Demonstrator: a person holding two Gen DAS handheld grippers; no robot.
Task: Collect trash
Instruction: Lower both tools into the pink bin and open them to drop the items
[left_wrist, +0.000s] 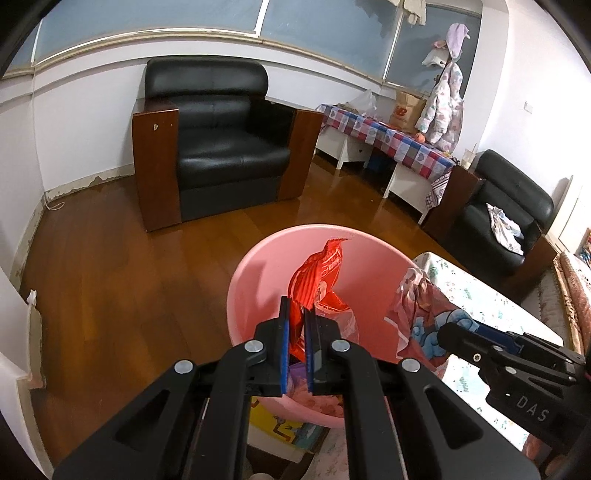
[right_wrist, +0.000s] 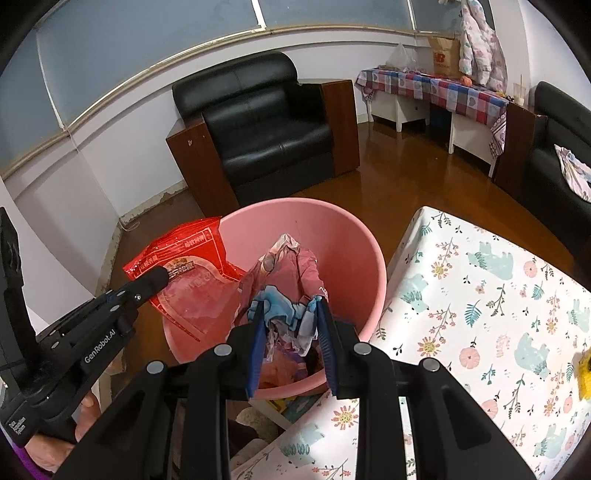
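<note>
A pink plastic bin (left_wrist: 258, 266) (right_wrist: 351, 236) stands on the wood floor beside a table. My left gripper (left_wrist: 297, 314) is shut on a red plastic snack bag (left_wrist: 321, 269) (right_wrist: 184, 254), held upright over the bin's mouth. In the right wrist view the left gripper (right_wrist: 159, 275) comes in from the left with the red bag at its tip. My right gripper (right_wrist: 290, 317) is shut on a crumpled pink and blue wrapper (right_wrist: 288, 280) (left_wrist: 417, 306), held over the bin's right side. Some trash lies at the bin's bottom.
A table with a floral cloth (right_wrist: 498, 295) lies right of the bin. A black armchair (left_wrist: 221, 140) stands against the far wall. A bench with a checked cloth (left_wrist: 388, 140) and a second black chair (left_wrist: 506, 214) are at the right. A hand (right_wrist: 55, 443) grips the left tool.
</note>
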